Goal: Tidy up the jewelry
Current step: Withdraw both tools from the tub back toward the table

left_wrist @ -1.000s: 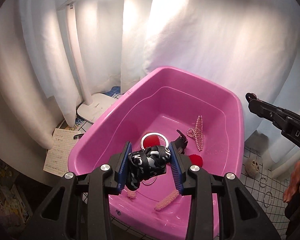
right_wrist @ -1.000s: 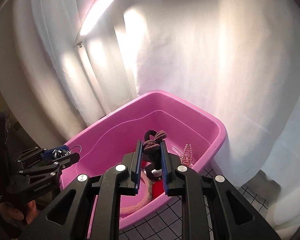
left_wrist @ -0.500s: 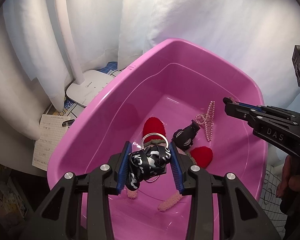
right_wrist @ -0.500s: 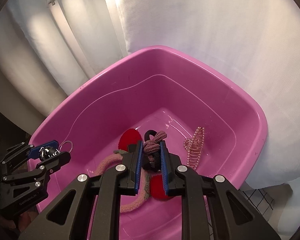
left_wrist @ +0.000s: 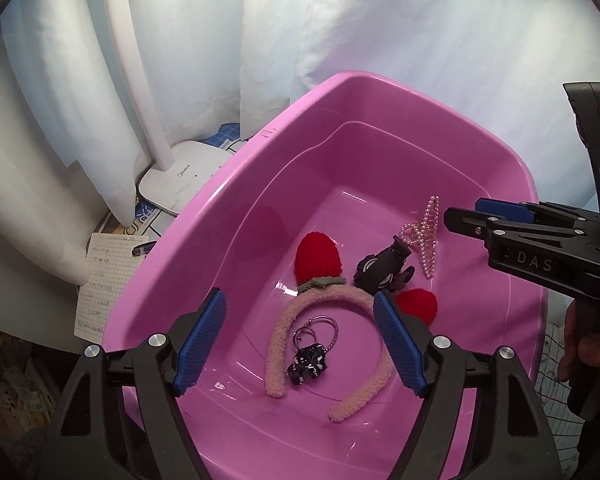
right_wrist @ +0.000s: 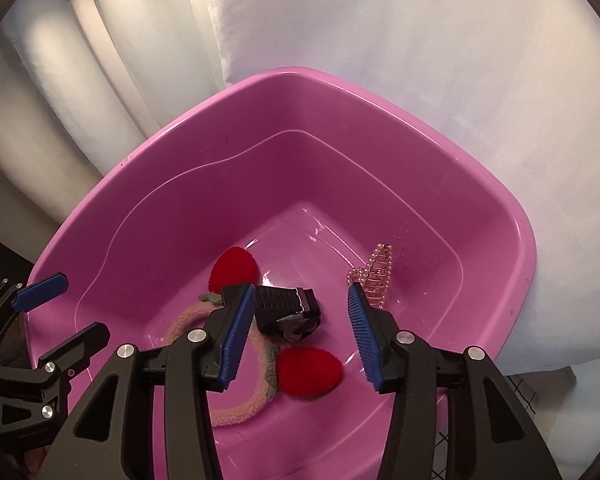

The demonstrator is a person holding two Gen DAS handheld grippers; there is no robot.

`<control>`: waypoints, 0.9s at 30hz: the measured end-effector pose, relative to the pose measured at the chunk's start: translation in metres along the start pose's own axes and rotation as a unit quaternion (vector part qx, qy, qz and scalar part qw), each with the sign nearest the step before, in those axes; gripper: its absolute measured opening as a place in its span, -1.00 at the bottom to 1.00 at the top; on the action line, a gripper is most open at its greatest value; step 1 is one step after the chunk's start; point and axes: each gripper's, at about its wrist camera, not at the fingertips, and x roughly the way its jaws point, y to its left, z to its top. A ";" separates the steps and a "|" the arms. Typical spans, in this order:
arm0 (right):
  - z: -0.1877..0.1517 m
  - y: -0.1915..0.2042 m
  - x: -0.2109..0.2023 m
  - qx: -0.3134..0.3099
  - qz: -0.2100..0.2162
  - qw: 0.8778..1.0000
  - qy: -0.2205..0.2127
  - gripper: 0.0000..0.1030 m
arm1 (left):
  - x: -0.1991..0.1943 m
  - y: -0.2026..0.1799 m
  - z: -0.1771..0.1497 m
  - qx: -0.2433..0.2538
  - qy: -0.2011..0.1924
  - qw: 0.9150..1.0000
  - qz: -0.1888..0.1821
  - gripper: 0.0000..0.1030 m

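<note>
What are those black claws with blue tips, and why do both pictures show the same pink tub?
A person holds a grabbing tool in each hand, and each tool carries a camera looking along its fingers. One picture is from the left claw, the other from the right claw.

In the pink tub lie a fuzzy headband with red ears, a pearl hair clip, a black clip and a black-and-white scrunchie with rings.

Both claws have just been opening. Nothing is between their fingers now, so they hold nothing.
</note>
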 end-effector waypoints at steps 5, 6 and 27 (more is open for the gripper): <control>0.000 -0.002 0.000 0.004 -0.001 1.000 -0.003 -0.10 | -0.001 0.004 -0.003 -0.008 0.002 1.000 0.001 0.58; -0.001 -0.003 0.000 0.004 -0.001 1.000 -0.004 -0.09 | -0.002 0.004 -0.003 -0.009 0.002 1.000 0.001 0.58; -0.002 0.005 -0.017 0.014 -0.006 1.000 -0.017 0.26 | -0.024 0.003 -0.011 -0.006 -0.020 1.000 0.000 0.84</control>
